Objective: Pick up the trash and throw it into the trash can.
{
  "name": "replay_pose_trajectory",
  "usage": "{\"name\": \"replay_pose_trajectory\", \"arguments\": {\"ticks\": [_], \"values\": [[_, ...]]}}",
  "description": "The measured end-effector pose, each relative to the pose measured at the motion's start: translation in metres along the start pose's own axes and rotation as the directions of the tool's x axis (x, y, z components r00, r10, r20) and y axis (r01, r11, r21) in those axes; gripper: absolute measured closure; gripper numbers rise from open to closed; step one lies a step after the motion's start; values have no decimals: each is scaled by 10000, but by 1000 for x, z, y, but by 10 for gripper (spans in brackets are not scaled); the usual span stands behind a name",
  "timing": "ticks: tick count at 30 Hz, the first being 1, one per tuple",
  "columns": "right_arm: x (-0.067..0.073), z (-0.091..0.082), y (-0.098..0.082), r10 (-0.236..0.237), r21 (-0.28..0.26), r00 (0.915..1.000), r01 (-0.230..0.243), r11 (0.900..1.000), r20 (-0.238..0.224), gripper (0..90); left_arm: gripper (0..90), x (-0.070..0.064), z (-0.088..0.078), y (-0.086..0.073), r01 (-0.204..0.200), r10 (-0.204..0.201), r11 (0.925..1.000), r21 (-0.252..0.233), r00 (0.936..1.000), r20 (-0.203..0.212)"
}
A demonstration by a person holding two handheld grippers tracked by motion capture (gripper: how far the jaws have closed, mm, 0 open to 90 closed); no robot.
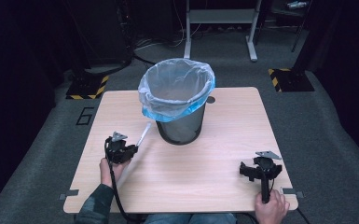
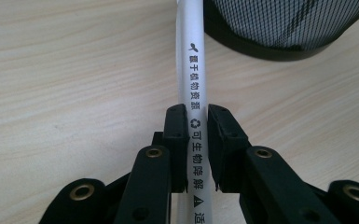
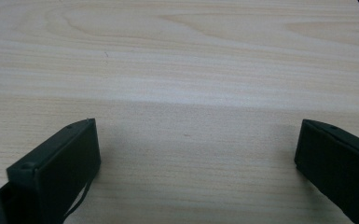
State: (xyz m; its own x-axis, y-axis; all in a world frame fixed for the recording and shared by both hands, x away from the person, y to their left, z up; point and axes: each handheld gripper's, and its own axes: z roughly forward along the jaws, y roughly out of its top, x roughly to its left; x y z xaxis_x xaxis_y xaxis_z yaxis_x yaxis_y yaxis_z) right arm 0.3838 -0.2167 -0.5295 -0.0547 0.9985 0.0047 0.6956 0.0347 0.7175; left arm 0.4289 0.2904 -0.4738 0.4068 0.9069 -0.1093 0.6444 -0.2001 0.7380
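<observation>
A long white paper-wrapped stick [image 2: 192, 70] with black printed characters runs between the jaws of my left gripper [image 2: 196, 116], which is shut on it. In the high view the left gripper [image 1: 123, 148] sits at the table's left, and the white stick [image 1: 143, 133] slants up toward the base of the bin [image 1: 179, 128]. The bin is black mesh, lined with a clear and blue bag [image 1: 176, 88], and stands at the table's middle back. My right gripper [image 1: 256, 169] rests low at the front right, jaws wide apart over bare wood [image 3: 196, 140], nothing between them.
The light wood table [image 1: 214, 163] has grey tape marks at its front corners. The mesh bin's black base [image 2: 279, 46] lies just beyond the stick's far end. Beyond the table are grey carpet, yellow-black floor plates [image 1: 88, 87] and a white desk frame [image 1: 219, 28].
</observation>
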Motion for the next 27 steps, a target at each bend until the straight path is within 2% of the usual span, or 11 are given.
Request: {"name": "replay_pose_trajectory", "arguments": {"ticks": [15,27], "values": [[0,0,0,2,-7,10000,-2,10000,5,0,775,7,-20,19,-190,173,9984,-534,9993,-329],[0,0,0,5,-8,10000,-5,10000,5,0,776,8,-35,39,-398,346,9932,-1093,9982,-495]]}}
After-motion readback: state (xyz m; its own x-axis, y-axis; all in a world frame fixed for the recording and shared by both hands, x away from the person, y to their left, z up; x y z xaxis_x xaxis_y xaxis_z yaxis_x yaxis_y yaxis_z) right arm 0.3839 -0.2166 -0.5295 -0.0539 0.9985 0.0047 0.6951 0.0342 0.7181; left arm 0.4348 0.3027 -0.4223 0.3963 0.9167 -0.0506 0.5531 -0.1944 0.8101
